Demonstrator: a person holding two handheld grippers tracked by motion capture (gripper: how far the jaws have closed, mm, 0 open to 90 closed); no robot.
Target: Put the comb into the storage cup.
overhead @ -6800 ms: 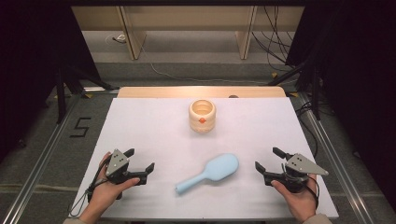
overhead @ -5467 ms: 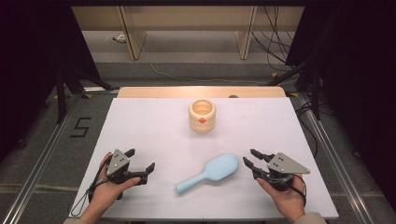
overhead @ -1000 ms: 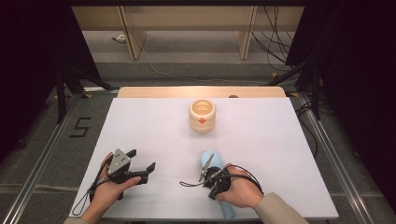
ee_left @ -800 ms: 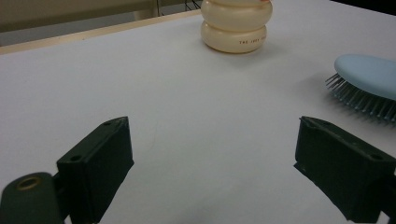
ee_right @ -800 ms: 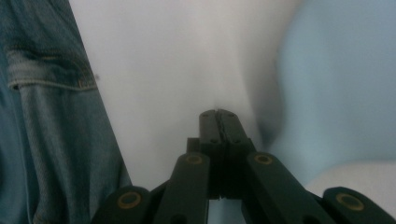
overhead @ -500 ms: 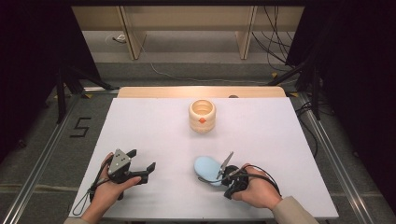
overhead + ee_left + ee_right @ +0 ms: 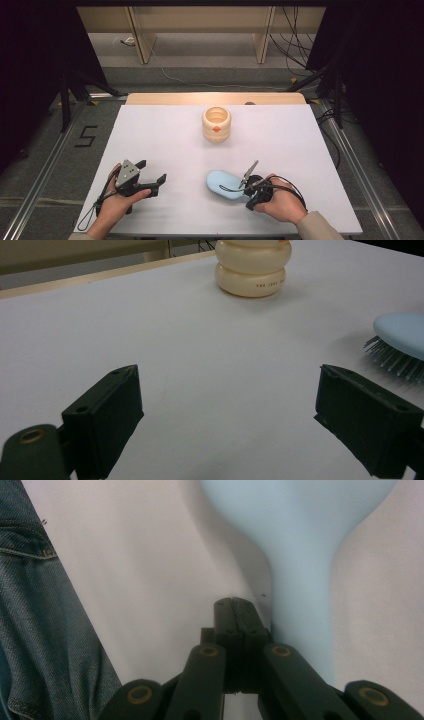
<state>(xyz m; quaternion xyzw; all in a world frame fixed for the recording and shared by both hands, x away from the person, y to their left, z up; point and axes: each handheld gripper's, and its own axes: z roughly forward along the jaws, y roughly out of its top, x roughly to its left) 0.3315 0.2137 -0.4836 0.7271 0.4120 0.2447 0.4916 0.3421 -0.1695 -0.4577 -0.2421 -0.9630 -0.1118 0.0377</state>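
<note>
A light blue hairbrush [image 7: 223,183] lies on the white table [image 7: 150,130] near its front edge, head to the left and handle running under my right gripper [image 7: 248,192]. In the right gripper view the right gripper [image 7: 234,602] is shut with nothing between its jaws. The hairbrush handle [image 7: 301,630] passes close along their right side and widens into the head at the top. My left gripper [image 7: 151,172] rests at the front left, held in a hand. The left gripper [image 7: 225,390] stands open and empty over bare table. The hairbrush [image 7: 400,337] shows at its right, bristles down.
A cream ribbed pot [image 7: 216,124] with an orange dot stands at the middle back of the table; the pot [image 7: 252,267] is also ahead of the left gripper. A wooden strip [image 7: 215,98] borders the far edge. Denim cloth [image 7: 35,630] on the person shows beyond the table edge.
My right hand has moved to the right, and the hairbrush has swung from pointing away to lying head-left. The left gripper has stayed put.
</note>
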